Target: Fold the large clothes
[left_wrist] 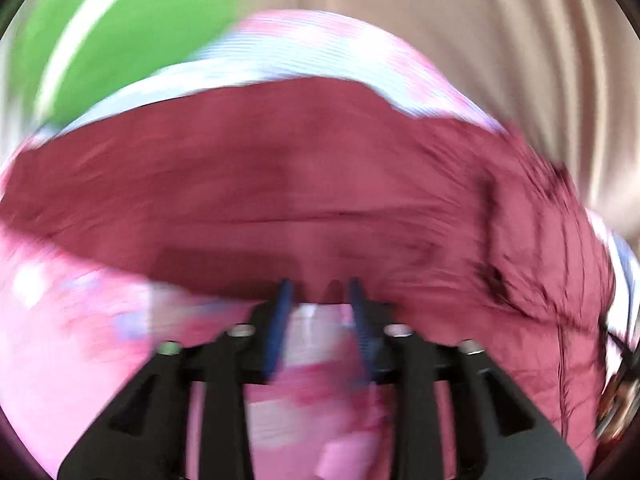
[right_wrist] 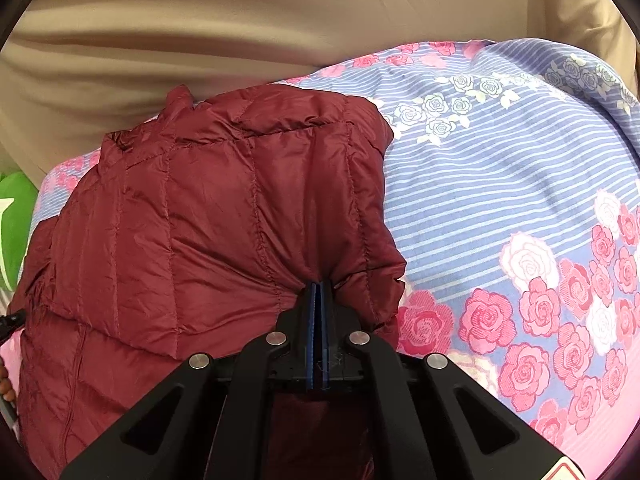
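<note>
Two hand-held grippers are at work on one maroon quilted jacket, which lies on my bed over a floral striped sheet, with a beige curtain hanging behind it and a green cushion just off its left end.

Starting at the left: my left hand-held gripper shows in a heavily smeared picture. Its blue pads stand partly apart, and through the gap I see only pink sheet; nothing lies between them. The jacket's near edge lies just ahead of the tips, and its broad body stretches away and to the right from there. I cannot tell whether the tips brush the cloth.

Moving right: my right hand-held gripper has its pads pressed tight together on a pinch of the jacket's near right edge; the fabric puckers in toward the tips. From this grip the jacket's long axis seems to run away and to the left, toward the collar end near the curtain.

So I judge the right hand already has its hold, while the left, empty and half open, must find the edge ahead of it before the next fold can be carried over.
</note>
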A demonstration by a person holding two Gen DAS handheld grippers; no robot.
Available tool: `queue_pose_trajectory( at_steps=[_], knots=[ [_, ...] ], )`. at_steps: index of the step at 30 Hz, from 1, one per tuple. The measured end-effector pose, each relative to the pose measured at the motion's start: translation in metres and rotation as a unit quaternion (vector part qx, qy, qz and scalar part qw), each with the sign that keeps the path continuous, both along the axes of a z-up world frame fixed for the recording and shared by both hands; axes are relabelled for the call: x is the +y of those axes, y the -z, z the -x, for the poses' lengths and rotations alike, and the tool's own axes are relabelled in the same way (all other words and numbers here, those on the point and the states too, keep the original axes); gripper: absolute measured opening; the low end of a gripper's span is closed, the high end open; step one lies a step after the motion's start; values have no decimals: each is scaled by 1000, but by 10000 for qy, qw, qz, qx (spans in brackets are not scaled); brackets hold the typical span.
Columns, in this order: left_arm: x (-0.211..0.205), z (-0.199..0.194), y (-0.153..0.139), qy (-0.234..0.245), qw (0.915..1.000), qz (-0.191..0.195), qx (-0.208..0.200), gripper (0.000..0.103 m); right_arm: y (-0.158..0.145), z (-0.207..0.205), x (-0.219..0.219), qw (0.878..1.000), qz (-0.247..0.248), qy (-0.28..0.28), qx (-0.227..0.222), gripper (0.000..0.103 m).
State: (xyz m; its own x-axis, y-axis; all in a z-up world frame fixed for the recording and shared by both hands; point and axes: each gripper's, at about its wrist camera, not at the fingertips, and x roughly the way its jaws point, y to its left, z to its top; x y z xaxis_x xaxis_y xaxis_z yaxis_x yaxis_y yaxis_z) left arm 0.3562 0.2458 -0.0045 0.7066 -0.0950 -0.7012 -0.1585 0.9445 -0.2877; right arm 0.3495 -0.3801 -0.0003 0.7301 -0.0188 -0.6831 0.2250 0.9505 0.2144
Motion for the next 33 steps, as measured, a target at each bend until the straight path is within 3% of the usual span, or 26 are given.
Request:
queue_pose_trajectory(
  at_steps=[2,4,9,12,13,15,16,17,21,24,26,29,30,33],
  knots=[
    [44,12,1,-526,9985,173,20,53,0,0,2,10000,63,1,6,0],
    [98,24,5,-1225,9913,478,61,57,-1,-1,4,9999,100,-11,4,1],
    [201,40,22,-2328,9555,1803,-163,62,-1,-1,4,9999,105,-40,-11,4],
    [214,31,19,-2538,9502,1781,-314,61,-1,-1,5,9999,105,-66,-24,7],
    [213,24,16,-2537,9533,1610,-311,56,-1,-1,5,9999,105,-81,-29,8],
    [206,9,10,-2390,9616,1328,-246,29,-1,-2,6,9999,114,-106,-36,10],
    [199,1,7,-2287,9654,1236,-225,4,-1,-2,6,9999,125,-112,-37,11],
    [195,-3,1,-2189,9687,1141,-248,2,-1,-2,7,9998,139,-120,-36,12],
    [129,-16,-58,-1504,9837,483,-860,0,-1,-3,9,9997,192,-132,-25,13],
    [41,-27,-114,-541,9884,247,-1400,0,-1,-3,10,9996,240,-135,-14,14],
    [-24,-32,-143,156,9851,99,-1708,0,-1,-4,10,9996,259,-137,-11,14],
    [-139,-31,-175,1363,9699,-84,-2016,0,-2,-4,11,9995,264,-143,-13,14],
    [-185,-32,-176,1842,9634,26,-1945,0,-2,-4,11,9996,256,-143,-16,14],
    [-253,-34,-159,2466,9562,294,-1550,2,-2,-4,9,9997,194,-155,-43,15]
  ],
)
